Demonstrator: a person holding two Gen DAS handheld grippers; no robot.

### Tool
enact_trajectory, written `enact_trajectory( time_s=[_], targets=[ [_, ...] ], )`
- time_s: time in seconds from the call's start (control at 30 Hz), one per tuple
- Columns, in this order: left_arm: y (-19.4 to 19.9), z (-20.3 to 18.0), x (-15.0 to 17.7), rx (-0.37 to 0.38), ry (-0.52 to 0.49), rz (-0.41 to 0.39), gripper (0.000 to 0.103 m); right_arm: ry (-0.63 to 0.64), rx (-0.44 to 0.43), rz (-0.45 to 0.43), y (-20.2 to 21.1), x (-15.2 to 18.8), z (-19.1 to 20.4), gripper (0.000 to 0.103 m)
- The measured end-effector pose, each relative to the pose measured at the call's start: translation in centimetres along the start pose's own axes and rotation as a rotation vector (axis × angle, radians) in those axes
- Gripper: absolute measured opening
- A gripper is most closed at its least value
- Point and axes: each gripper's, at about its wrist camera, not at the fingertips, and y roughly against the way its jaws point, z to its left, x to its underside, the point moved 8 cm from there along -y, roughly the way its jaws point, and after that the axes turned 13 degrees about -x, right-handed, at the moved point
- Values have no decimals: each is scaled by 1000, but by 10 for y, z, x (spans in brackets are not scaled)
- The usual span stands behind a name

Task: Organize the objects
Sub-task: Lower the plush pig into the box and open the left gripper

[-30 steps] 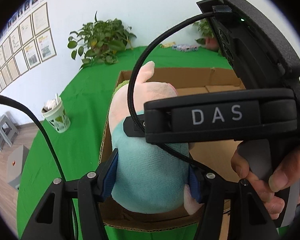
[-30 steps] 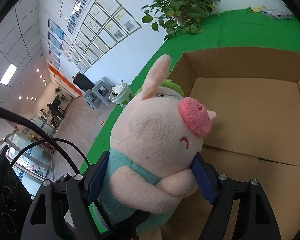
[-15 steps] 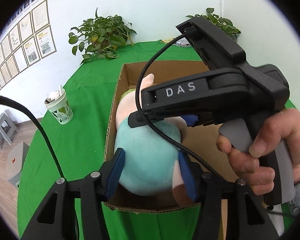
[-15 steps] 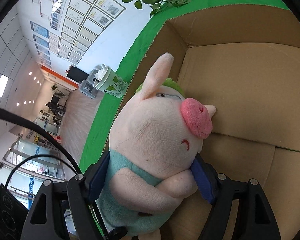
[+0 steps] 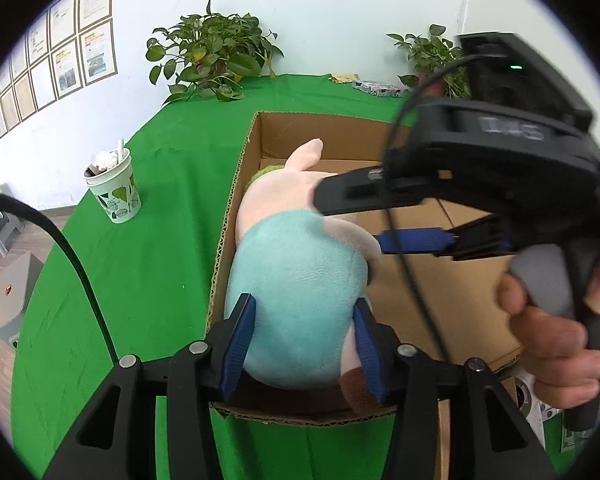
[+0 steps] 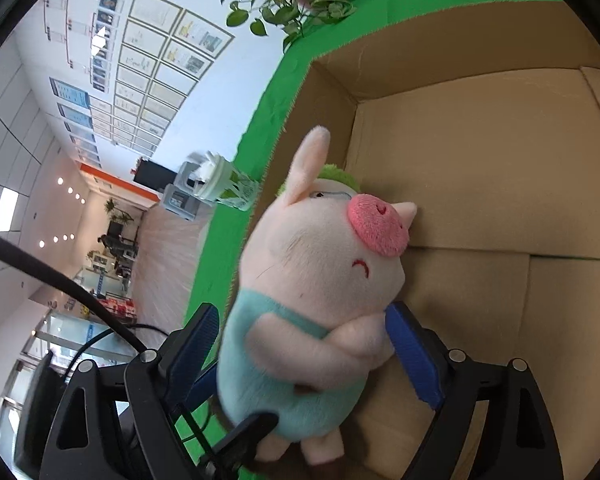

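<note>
A plush pig [image 5: 300,280] in a teal outfit sits upright at the left wall inside an open cardboard box [image 5: 460,300]. My left gripper [image 5: 302,304] is shut on its teal lower body from behind, both blue pads pressed into the fabric. In the right wrist view the plush pig [image 6: 320,280] faces right, snout toward the cardboard box [image 6: 480,160] floor. My right gripper [image 6: 300,312] straddles it and its jaws are opening: the left pad stands off the body, the right pad is by the pig's arm. A hand holds the right gripper [image 5: 350,220] over the box.
The box rests on a green tablecloth [image 5: 148,260]. A paper cup [image 5: 114,184] with a straw stands left of the box. Two potted plants [image 5: 212,60] [image 5: 432,56] and small packets [image 5: 376,88] sit at the back edge. A white item [image 5: 536,400] lies right of the box.
The left gripper's pads have drawn in on the pig's teal body. The pig has sunk lower into the box. The right gripper has rolled and its jaws have widened off the pig's left side.
</note>
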Motion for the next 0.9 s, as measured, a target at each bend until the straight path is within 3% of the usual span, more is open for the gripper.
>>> enact_trajectory(
  time_s=[0.23, 0.3, 0.33, 0.37, 0.43, 0.57, 0.63, 0.67, 0.7, 0.73, 0.77, 0.8, 0.83, 0.9],
  targets=[
    [21, 8, -7, 7, 43, -52, 55, 122, 203, -148, 80, 50, 27, 85],
    [41, 11, -9, -7, 48, -106, 57, 183, 272, -200, 103, 70, 43, 85],
    [51, 12, -8, -20, 45, -143, 63, 220, 315, -235, 117, 82, 51, 85],
    [65, 13, -8, -37, 41, -187, 73, 255, 351, -265, 157, 109, 45, 86],
    [94, 11, -5, -74, 29, -288, 82, 335, 441, -333, 191, 139, 56, 87],
    [134, -2, 9, -87, 6, -375, 83, 407, 520, -434, 236, 191, 74, 87],
    [146, -9, 16, -56, 22, -378, 83, 412, 551, -465, 249, 210, 73, 83],
    [152, -13, 21, -32, 33, -380, 82, 414, 572, -476, 262, 221, 70, 70],
    [157, -17, 25, -8, 42, -383, 82, 417, 602, -482, 271, 230, 68, 48],
    [161, -22, 29, 9, 43, -385, 70, 419, 640, -488, 275, 233, 64, 34],
    [163, -28, 33, 23, 32, -380, 37, 412, 683, -497, 284, 241, 60, 5],
    [165, -36, 37, 33, 8, -364, 16, 400, 703, -509, 292, 248, 57, 2],
    [164, -43, 42, 30, -6, -341, 3, 389, 707, -517, 299, 255, 56, 2],
    [167, -51, 45, 38, -4, -344, 3, 392, 718, -529, 311, 267, 56, 3]
  ],
)
